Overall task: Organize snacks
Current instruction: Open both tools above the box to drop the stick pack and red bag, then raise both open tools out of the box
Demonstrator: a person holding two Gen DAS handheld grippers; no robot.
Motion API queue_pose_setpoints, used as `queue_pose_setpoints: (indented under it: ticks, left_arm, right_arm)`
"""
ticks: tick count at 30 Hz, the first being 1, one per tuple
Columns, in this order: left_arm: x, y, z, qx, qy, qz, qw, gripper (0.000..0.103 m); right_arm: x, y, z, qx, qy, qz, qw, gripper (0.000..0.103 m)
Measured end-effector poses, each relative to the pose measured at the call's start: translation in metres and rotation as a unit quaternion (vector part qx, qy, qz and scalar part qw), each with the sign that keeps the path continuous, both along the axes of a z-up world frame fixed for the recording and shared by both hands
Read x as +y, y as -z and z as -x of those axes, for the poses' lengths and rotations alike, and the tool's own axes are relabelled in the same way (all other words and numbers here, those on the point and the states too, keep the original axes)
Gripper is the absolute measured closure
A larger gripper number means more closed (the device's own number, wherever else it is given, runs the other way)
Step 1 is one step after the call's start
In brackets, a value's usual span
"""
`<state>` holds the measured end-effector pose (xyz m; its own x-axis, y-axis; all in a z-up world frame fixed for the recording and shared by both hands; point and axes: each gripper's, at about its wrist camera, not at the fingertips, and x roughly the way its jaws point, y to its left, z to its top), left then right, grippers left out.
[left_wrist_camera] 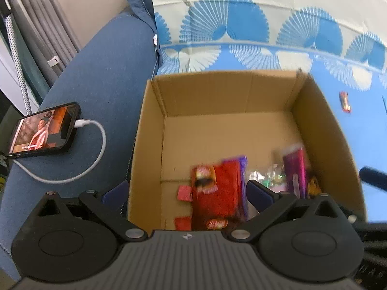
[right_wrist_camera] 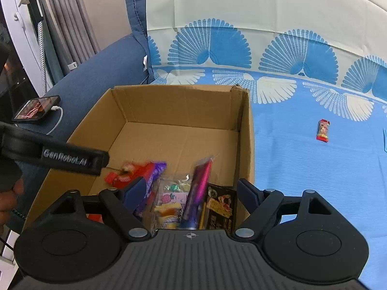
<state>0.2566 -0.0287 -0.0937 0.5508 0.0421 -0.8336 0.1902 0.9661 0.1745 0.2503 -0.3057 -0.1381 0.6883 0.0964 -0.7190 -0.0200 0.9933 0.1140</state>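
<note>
Magenta tube [right_wrist_camera: 197,193] lies lengthwise in the cardboard box [right_wrist_camera: 169,106], far end up-right; both tongs open, empty.

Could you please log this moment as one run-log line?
left gripper: open over cardboard box | right gripper: open over box | snacks in box | one red snack left on bedsheet

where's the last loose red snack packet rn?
The red snack packet lies alone on the blue patterned sheet, outside and right of the cardboard box in both wrist views.
</note>
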Motion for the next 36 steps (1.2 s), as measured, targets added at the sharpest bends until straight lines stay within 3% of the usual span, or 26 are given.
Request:
queue_pose_setpoints:
  ticks: [9, 21, 36]
  left_arm:
    - [0.015, -0.009, 0.059, 0.044, -0.015, 0.012, 0.9988, 0.000]
    - [0.034, -0.038, 0.171, 0.013, -0.016, 0.022, 0.9995, 0.000]
    - [0.031, -0.049, 0.236, -0.025, -0.004, 0.018, 0.9995, 0.000]
  right_arm:
    - [0.017, -0.017, 0.070, 0.015, 0.008, -0.008, 1.000, 0.009]
    - [0.051, -0.052, 0.165, -0.044, -0.002, 0.044, 0.998, 0.000]
    - [0.052, -0.070, 0.226, -0.086, 0.015, 0.053, 0.995, 0.000]
